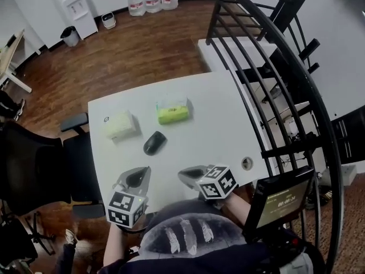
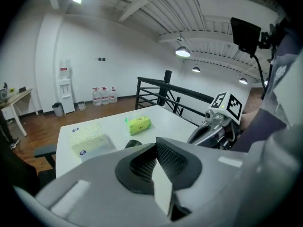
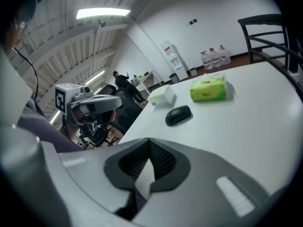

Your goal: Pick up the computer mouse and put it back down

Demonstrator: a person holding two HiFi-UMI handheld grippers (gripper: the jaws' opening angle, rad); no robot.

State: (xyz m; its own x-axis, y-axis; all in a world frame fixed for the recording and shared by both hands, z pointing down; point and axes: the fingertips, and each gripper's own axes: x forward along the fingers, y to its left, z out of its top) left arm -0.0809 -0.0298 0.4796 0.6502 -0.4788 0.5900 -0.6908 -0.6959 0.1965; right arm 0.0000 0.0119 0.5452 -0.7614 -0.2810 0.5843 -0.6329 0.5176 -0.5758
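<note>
Left gripper [image 1: 136, 178] and right gripper [image 1: 190, 176] nearest, both clamped together, empty. Mouse [image 1: 154, 142] looks light, hard, slick, so I'd squeeze its 2 long sides.

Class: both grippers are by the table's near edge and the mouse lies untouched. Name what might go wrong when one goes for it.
1. The left gripper and right gripper both have their jaws together; reaching in like that would likely shove the mouse rather than grasp it.
2. The mouse looks smooth and rounded, so the pads may slip off it.
3. The pale tissue pack lies near the mouse and might get nudged.
</note>
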